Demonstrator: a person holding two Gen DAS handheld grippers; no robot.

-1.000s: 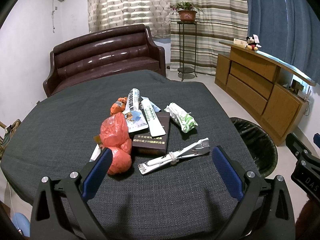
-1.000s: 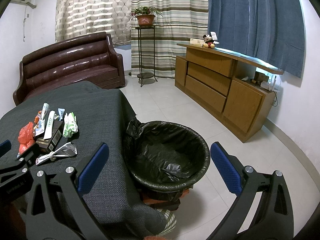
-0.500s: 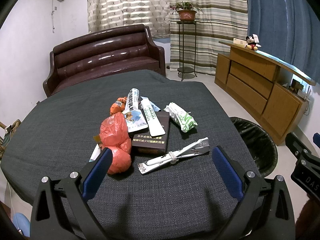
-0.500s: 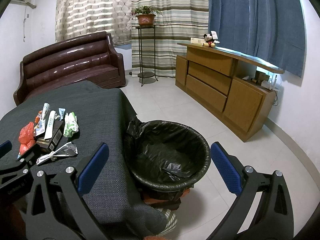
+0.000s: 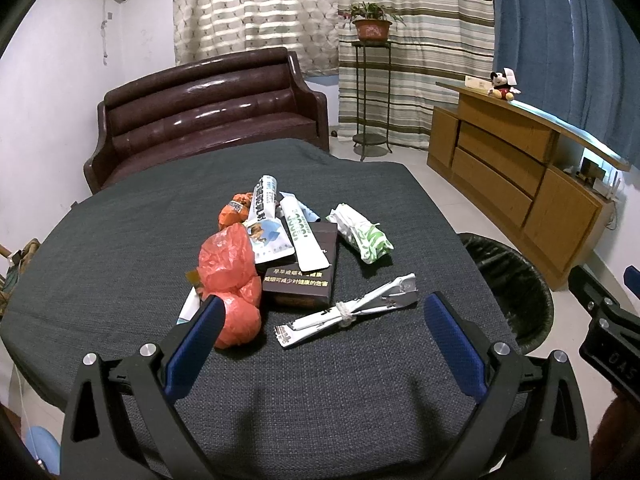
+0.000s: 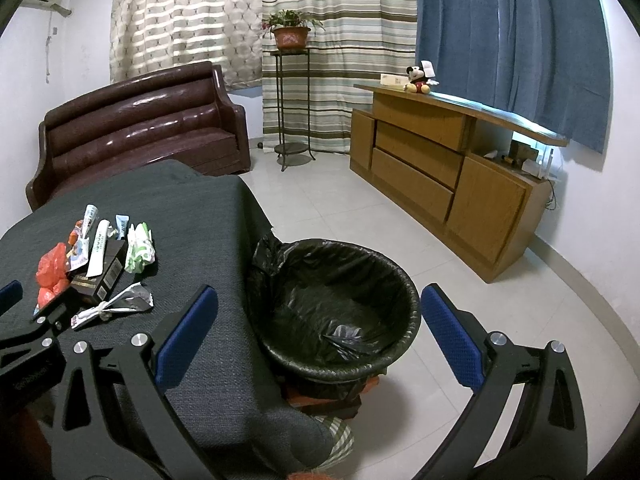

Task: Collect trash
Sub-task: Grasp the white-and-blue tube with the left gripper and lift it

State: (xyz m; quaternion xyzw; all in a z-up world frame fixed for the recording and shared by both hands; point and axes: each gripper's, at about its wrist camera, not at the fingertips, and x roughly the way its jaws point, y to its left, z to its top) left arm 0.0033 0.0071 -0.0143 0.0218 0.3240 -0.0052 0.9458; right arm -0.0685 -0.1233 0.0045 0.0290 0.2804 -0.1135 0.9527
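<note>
1. Dark grey cloth covers the counter (image 5: 120, 248), which stands in a living room with a brown sofa (image 5: 200, 116) at the far side and a wooden sideboard (image 5: 520, 184) to the right.
2. All the trash lies in one heap near the counter's middle: a red plastic bag (image 5: 230, 280), a dark box (image 5: 304, 268) with sachets (image 5: 300, 236) lying over it, a green-and-white wrapper (image 5: 362, 234), and nearest, a knotted silver wrapper (image 5: 352, 310).
3. Both tongs are spread wide and hold nothing. The left tongs (image 5: 320, 344) hover just short of the knotted wrapper; the right tongs (image 6: 320, 332) hang over the bin (image 6: 336, 312), which stands on the floor against the counter's right edge.
4. Likely trouble: the pieces overlap, so closing on the knotted wrapper could also catch the box or drag the bag. Thin flat sachets may slip from the pads or need a scrape that bunches the cloth.
5. The red bag is soft and could snag or spill whatever it holds; I cannot tell its contents.
6. Carrying right, a loosely held piece could drop between counter edge and bin rim, where the liner (image 6: 264, 252) sticks up.
7. Room is generous: bare cloth all around the heap, open tiled floor beyond the bin. The two tongs sit close together at the right, so a crossing path risks a knock.
</note>
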